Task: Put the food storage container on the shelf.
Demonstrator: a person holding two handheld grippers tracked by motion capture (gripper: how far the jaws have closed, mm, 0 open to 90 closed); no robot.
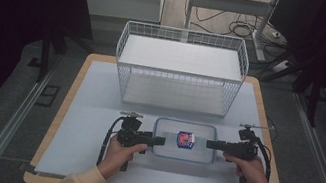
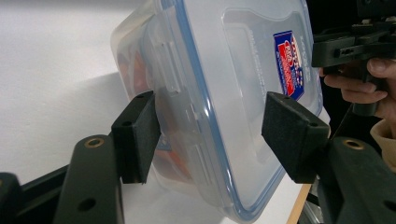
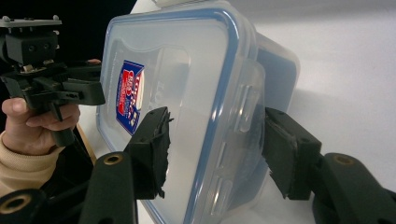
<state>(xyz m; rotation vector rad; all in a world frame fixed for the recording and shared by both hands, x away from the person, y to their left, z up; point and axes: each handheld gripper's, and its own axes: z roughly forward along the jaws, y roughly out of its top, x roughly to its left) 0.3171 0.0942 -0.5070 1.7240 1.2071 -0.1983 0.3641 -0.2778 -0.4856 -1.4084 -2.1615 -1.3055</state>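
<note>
Left gripper (image 1: 158,140) straddles the left end of the clear rectangular plastic container with blue-rimmed lid and red-blue label (image 1: 185,140); pads not visibly pressing. Right gripper (image 1: 210,144) straddles its right end, jaws likewise apart. Container sits on white table mat (image 1: 96,110), just before the white wire basket (image 1: 179,71).

I see container (image 1: 184,141): clear glossy plastic, smooth, blue seal strip in lid, glossy printed sticker (image 1: 185,139). Left gripper (image 2: 212,133) and right gripper (image 3: 217,149): matt black plastic, foam-like pads, right one frayed. Basket (image 1: 180,69): white coated wire. Table (image 1: 96,110): matt pale sheet, wood edge.
</note>
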